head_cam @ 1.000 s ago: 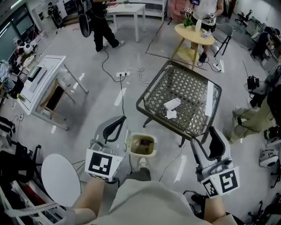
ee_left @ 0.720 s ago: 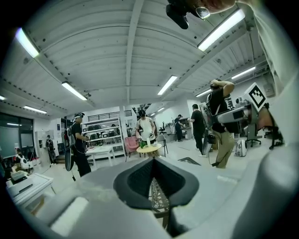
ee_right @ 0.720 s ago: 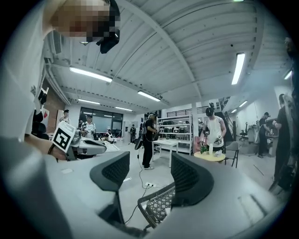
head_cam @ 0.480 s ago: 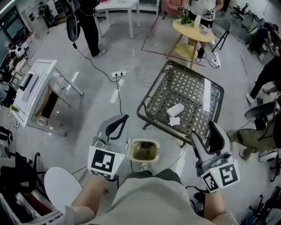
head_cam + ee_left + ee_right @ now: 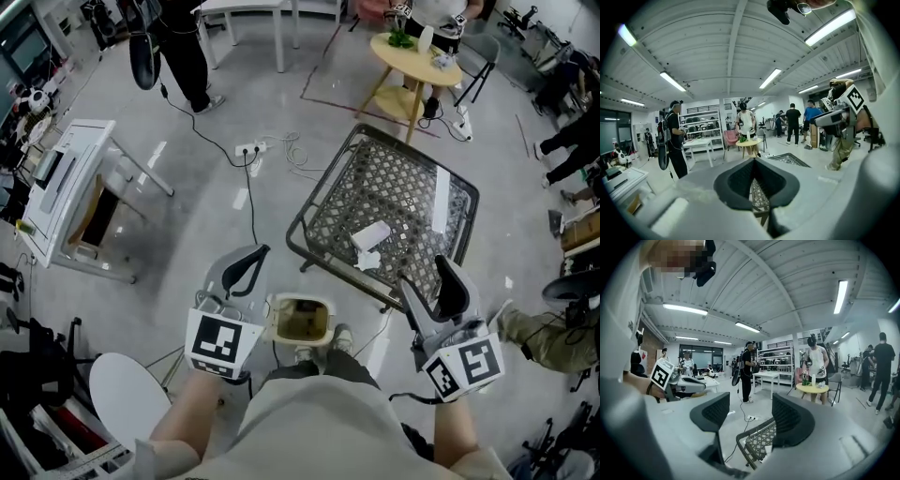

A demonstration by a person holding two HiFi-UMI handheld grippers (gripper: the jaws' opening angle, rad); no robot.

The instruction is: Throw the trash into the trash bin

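Grey floor is open all round. Left gripper (image 5: 262, 251) is held closed and empty, just left of the bin (image 5: 300, 299) by the feet. Trash (image 5: 369, 238) lies on the mesh worktop (image 5: 394, 178), near its front edge. Right gripper (image 5: 424, 274) is held open and empty, aimed there, likely for pickup.

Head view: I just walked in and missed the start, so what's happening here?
A person stands holding a tool in each hand, and neither carries anything. The left tool is shut and empty. The right tool is open and points toward the mesh table. Two pieces of white trash lie on that table, untouched. The trash bin sits on the floor at the person's feet, beside the table.
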